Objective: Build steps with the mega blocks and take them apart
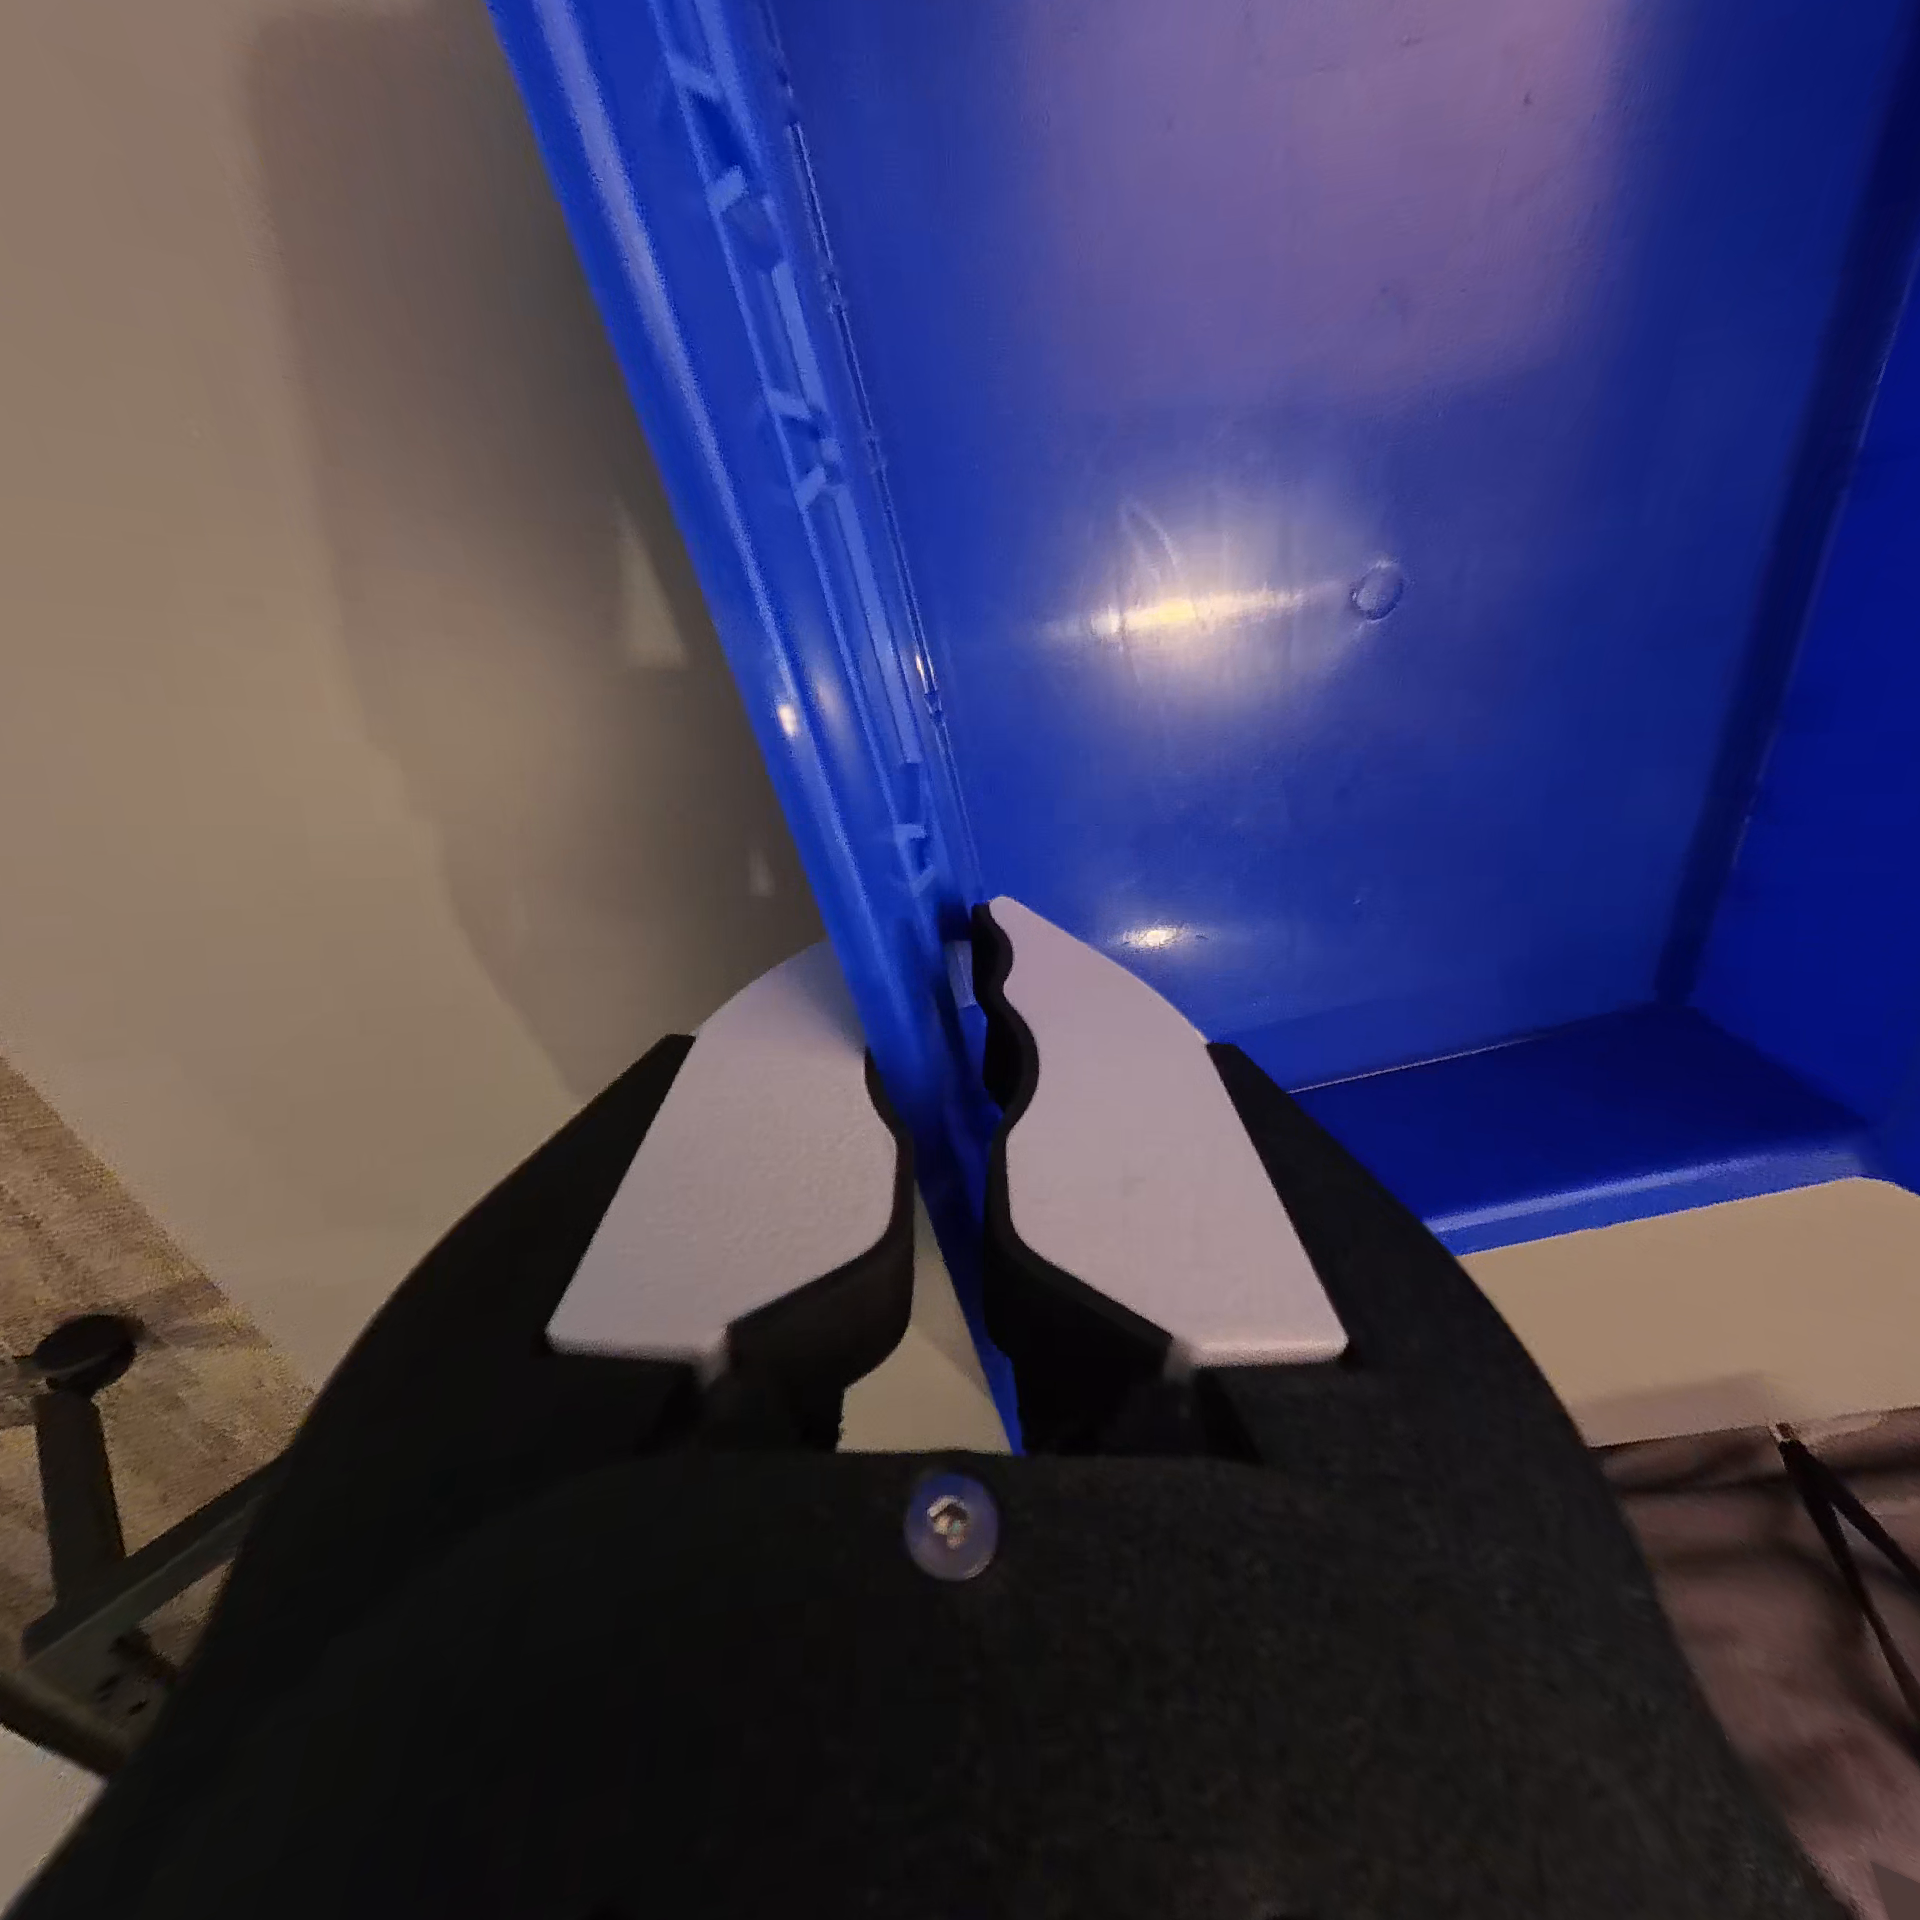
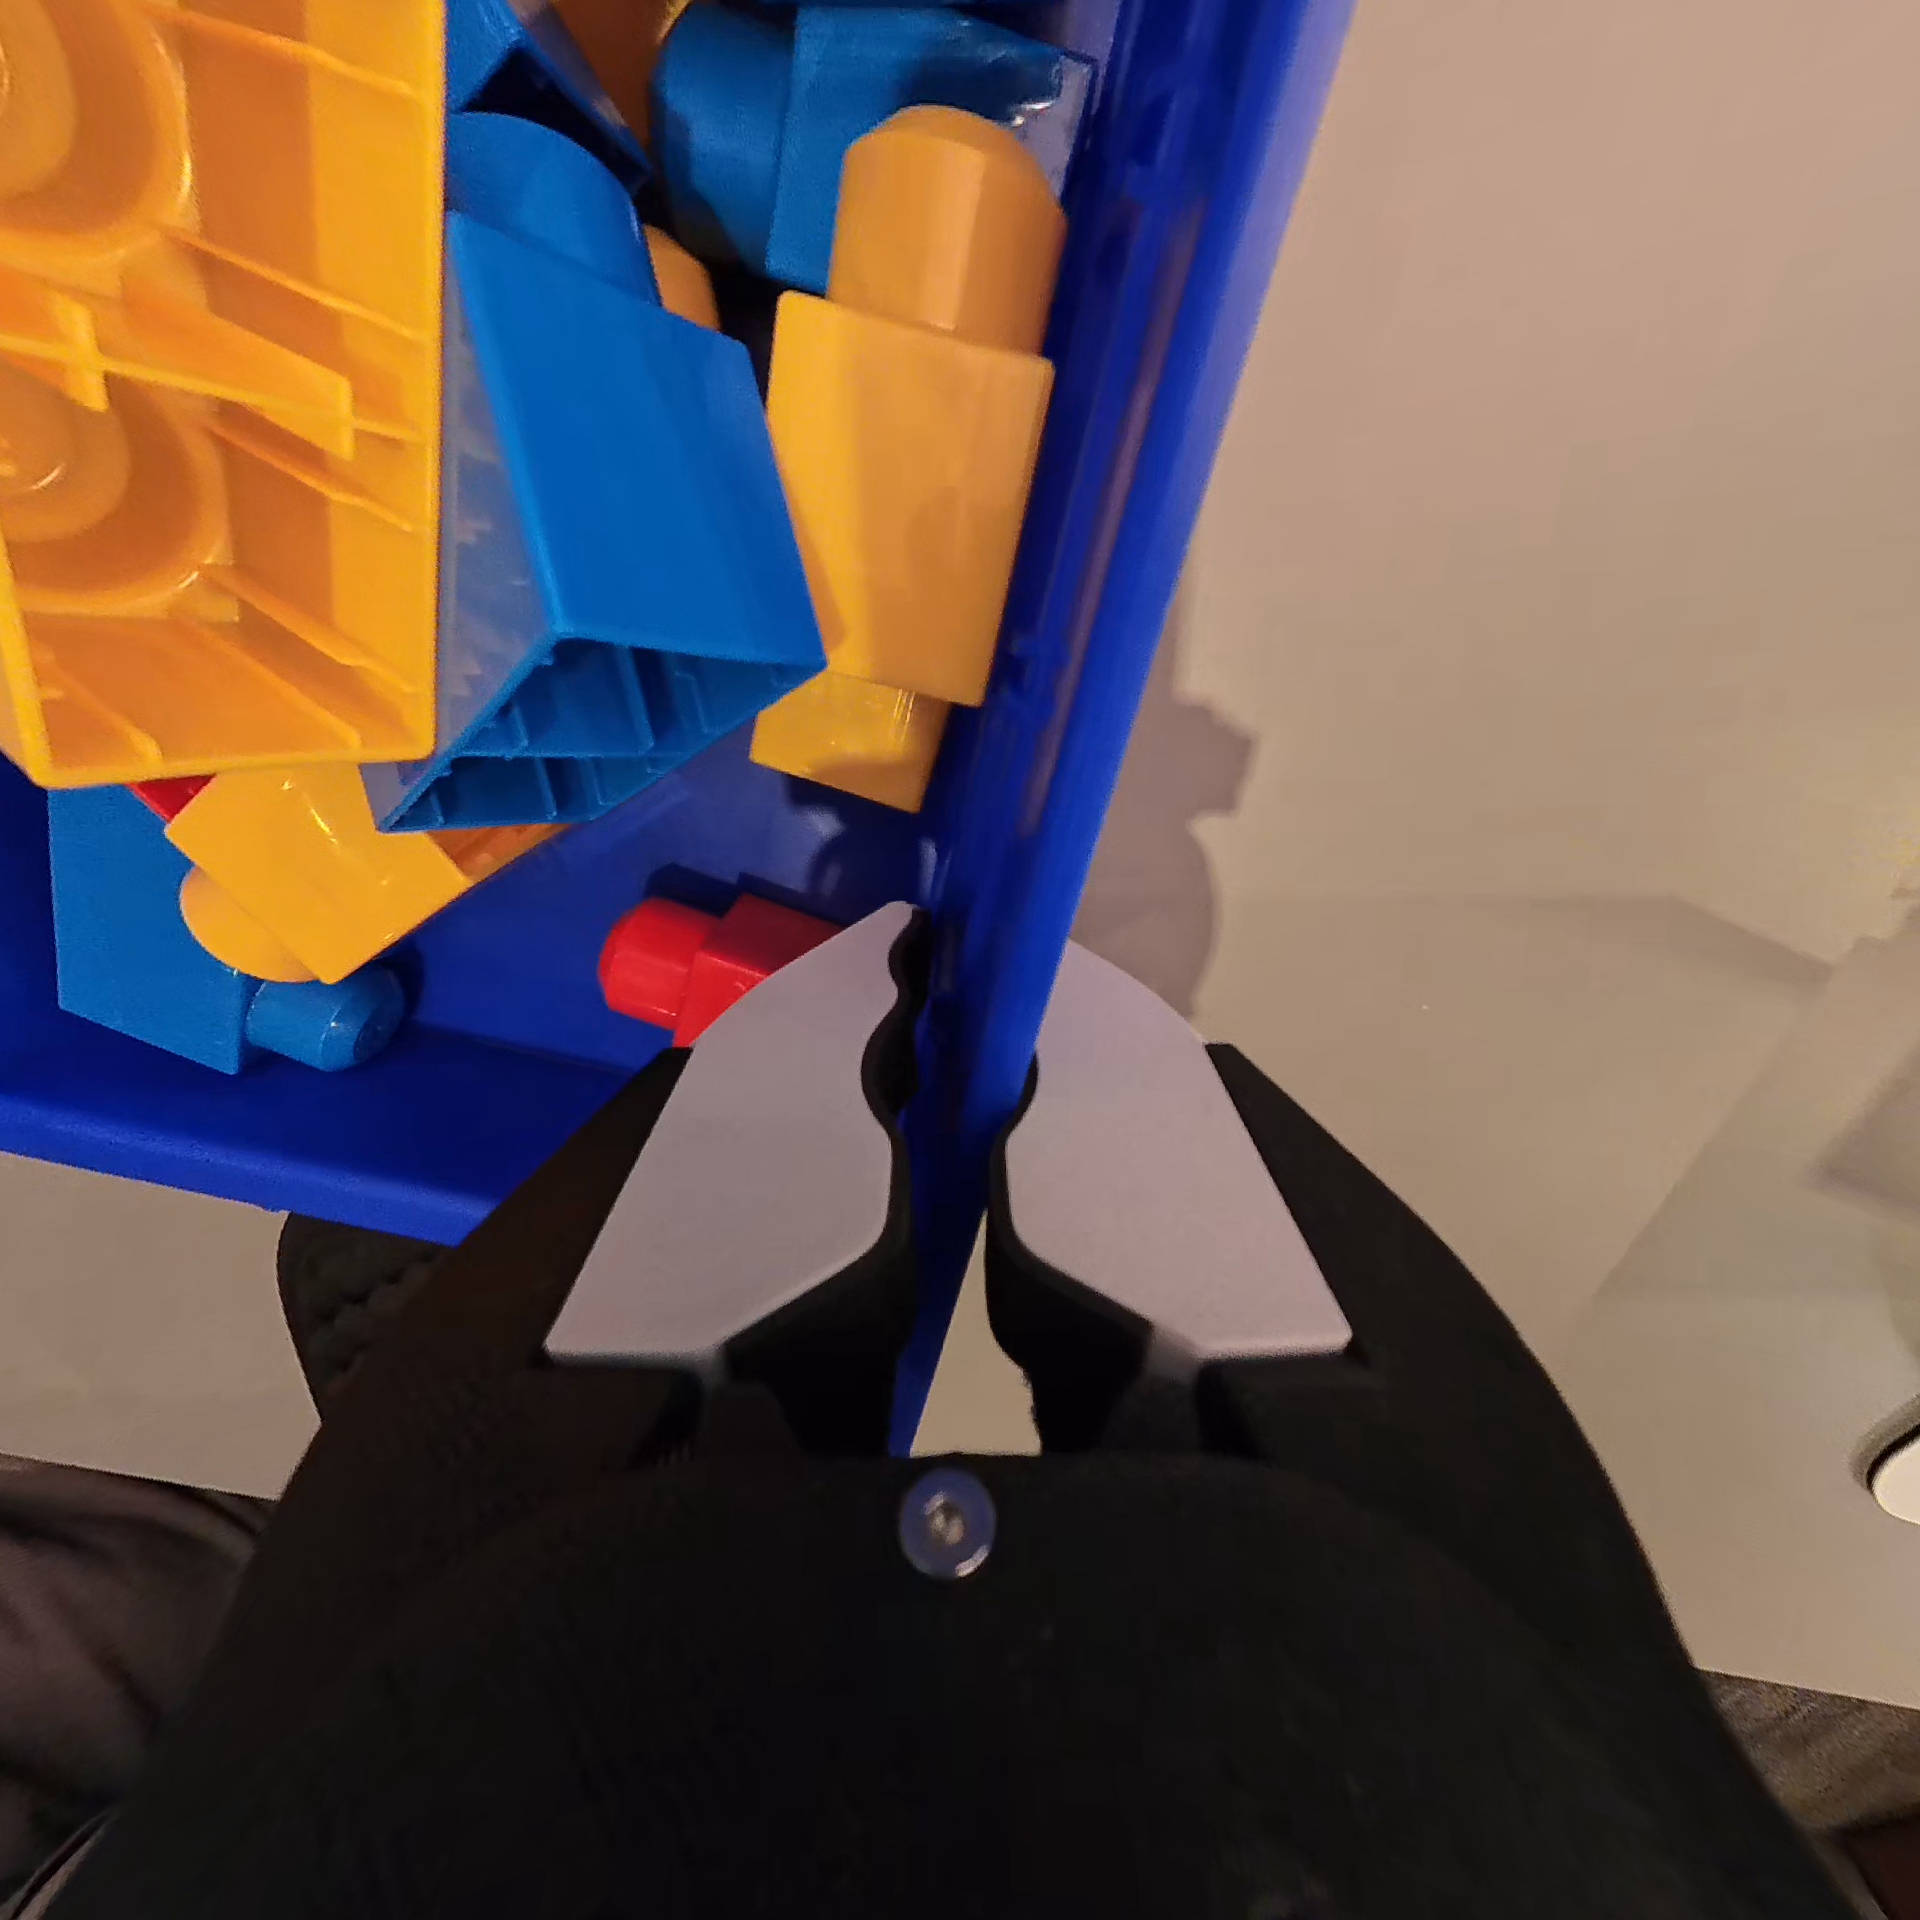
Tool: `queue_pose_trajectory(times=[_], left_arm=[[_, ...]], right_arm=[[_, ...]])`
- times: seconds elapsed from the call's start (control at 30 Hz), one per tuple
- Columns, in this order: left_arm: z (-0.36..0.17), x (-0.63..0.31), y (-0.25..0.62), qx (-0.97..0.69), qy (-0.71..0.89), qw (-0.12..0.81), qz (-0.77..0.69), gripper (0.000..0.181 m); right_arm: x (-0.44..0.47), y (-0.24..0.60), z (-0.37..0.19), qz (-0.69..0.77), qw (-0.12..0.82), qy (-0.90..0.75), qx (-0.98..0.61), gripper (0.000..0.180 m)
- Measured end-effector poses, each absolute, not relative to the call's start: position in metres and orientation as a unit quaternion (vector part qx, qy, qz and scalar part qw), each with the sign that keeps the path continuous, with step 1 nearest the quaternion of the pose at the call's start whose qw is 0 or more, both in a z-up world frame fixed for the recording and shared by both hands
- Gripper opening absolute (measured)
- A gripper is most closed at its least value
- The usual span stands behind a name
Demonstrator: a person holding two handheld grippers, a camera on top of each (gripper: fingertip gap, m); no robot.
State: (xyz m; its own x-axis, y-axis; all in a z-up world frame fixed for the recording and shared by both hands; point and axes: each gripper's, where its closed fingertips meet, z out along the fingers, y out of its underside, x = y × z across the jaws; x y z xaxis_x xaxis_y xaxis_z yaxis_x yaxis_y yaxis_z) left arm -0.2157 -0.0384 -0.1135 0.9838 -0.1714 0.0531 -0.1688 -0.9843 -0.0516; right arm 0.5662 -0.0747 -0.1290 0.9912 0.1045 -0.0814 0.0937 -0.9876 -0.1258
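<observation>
Your left gripper is clamped on one wall of the blue bin; your right gripper pinches the opposite wall. The mega blocks, yellow, blue and red, lie piled inside. The bin sits over a pale tabletop, with patterned carpet beyond its edge.

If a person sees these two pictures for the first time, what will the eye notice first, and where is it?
First, the blue bin: each gripper is shut on one of its side walls, the left gripper and the right gripper. Next, the heap of yellow, blue and red mega blocks, piled on the side near the right gripper, while the bin floor in the left wrist view lies bare.
</observation>
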Motion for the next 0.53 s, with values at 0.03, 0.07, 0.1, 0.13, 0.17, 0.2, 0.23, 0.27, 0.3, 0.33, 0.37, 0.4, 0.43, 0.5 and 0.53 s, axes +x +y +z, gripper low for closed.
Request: queue_pose_trajectory(times=[0.03, 0.07, 0.1, 0.13, 0.17, 0.2, 0.23, 0.27, 0.3, 0.33, 0.37, 0.4, 0.43, 0.5, 0.53], left_arm=[[-0.114, -0.210, -0.038, -0.995, 0.093, 0.022, -0.030, 0.008], [-0.114, -0.205, -0.037, -0.994, 0.099, 0.020, -0.032, 0.008], [-0.114, -0.200, -0.037, -0.994, 0.103, 0.017, -0.033, 0.008], [-0.114, -0.194, -0.037, -0.994, 0.107, 0.014, -0.033, 0.008], [-0.114, -0.189, -0.037, -0.993, 0.112, 0.011, -0.032, 0.008], [-0.114, -0.184, -0.037, -0.993, 0.117, 0.009, -0.031, 0.009], [-0.114, -0.179, -0.036, -0.992, 0.122, 0.007, -0.031, 0.009], [-0.114, -0.174, -0.036, -0.991, 0.127, 0.006, -0.031, 0.009], [-0.114, -0.169, -0.036, -0.991, 0.131, 0.005, -0.031, 0.009], [-0.114, -0.163, -0.035, -0.990, 0.136, 0.004, -0.031, 0.009], [-0.114, -0.158, -0.035, -0.989, 0.142, 0.004, -0.031, 0.010], [-0.114, -0.152, -0.034, -0.988, 0.149, 0.005, -0.031, 0.010], [-0.114, -0.146, -0.034, -0.987, 0.155, 0.004, -0.032, 0.010], [-0.114, -0.136, -0.035, -0.985, 0.168, 0.002, -0.034, 0.011], [-0.114, -0.133, -0.036, -0.984, 0.173, 0.000, -0.031, 0.012]], right_arm=[[0.566, -0.075, -0.129, 0.043, 0.060, -0.050, -0.996, 0.010], [0.566, -0.075, -0.129, 0.042, 0.060, -0.051, -0.996, 0.010], [0.566, -0.075, -0.129, 0.041, 0.059, -0.051, -0.996, 0.010], [0.566, -0.075, -0.129, 0.041, 0.059, -0.052, -0.996, 0.010], [0.566, -0.074, -0.129, 0.042, 0.060, -0.052, -0.996, 0.010], [0.566, -0.074, -0.129, 0.042, 0.060, -0.052, -0.996, 0.010], [0.566, -0.074, -0.129, 0.042, 0.060, -0.053, -0.996, 0.009], [0.566, -0.074, -0.129, 0.042, 0.059, -0.053, -0.996, 0.010], [0.566, -0.074, -0.129, 0.040, 0.059, -0.054, -0.996, 0.010], [0.566, -0.074, -0.129, 0.039, 0.058, -0.055, -0.996, 0.010], [0.566, -0.074, -0.129, 0.038, 0.058, -0.056, -0.996, 0.010], [0.566, -0.074, -0.129, 0.037, 0.058, -0.056, -0.996, 0.010], [0.566, -0.074, -0.129, 0.037, 0.058, -0.057, -0.996, 0.010], [0.566, -0.074, -0.129, 0.038, 0.058, -0.056, -0.996, 0.010], [0.566, -0.074, -0.129, 0.038, 0.058, -0.057, -0.996, 0.010]])
